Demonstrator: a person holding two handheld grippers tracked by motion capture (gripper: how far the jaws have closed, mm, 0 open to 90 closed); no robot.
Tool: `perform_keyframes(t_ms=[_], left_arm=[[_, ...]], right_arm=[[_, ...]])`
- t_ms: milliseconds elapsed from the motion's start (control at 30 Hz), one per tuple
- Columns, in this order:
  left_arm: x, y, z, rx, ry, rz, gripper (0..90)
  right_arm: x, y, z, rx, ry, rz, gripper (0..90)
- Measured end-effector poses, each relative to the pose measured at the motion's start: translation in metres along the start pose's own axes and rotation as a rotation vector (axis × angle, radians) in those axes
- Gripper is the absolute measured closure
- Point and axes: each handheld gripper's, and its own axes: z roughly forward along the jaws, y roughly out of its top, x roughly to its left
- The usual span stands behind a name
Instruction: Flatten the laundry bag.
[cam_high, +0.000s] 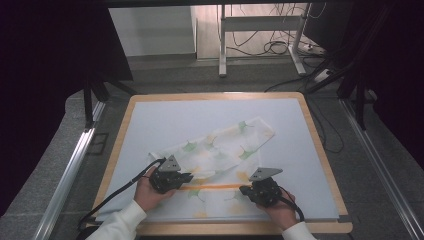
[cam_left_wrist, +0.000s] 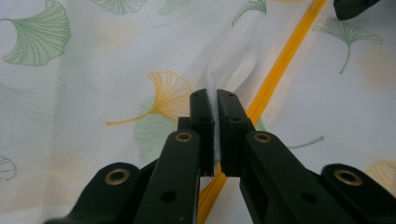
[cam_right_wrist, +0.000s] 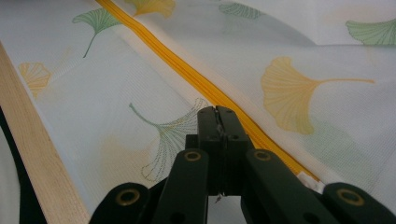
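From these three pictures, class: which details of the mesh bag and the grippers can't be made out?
- Zipper pull of the yellow zipper: high view, too small; right gripper view, possibly hidden behind the right gripper.
- What the right gripper pinches: its closed jaws hide it.
- Mesh bag contents: none discernible.
- Left gripper: its shut jaws hide the fold's depth.
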Motion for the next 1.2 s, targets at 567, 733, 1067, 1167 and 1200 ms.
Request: perform_keyframes(t_ms=[567, 733, 1067, 1167, 1200], left_arm=[[0.021, 0.008, 0.003, -0.03, 0.013, -0.054, 86.9], [0.025, 0.009, 0.002, -0.035, 0.02, -0.059, 86.9], [0.033, 0.011, 0.003, -0.038, 0.025, -0.078, 87.0], [0.034, 0.011, 0.003, -0.039, 0.029, -0.086, 87.0], [0.035, 0.011, 0.003, -0.04, 0.031, -0.084, 87.0]], right_arm=[[-0.001, 0.0, 0.001, 0.005, -0.002, -0.009, 89.1], [-0.001, 0.0, 0.002, 0.008, -0.003, -0.011, 89.1], [-0.001, 0.0, 0.001, 0.008, -0.002, -0.014, 89.1], [-0.001, 0.0, 0.002, 0.007, -0.003, -0.015, 89.1], [-0.001, 0.0, 0.002, 0.007, -0.003, -0.015, 89.1]])
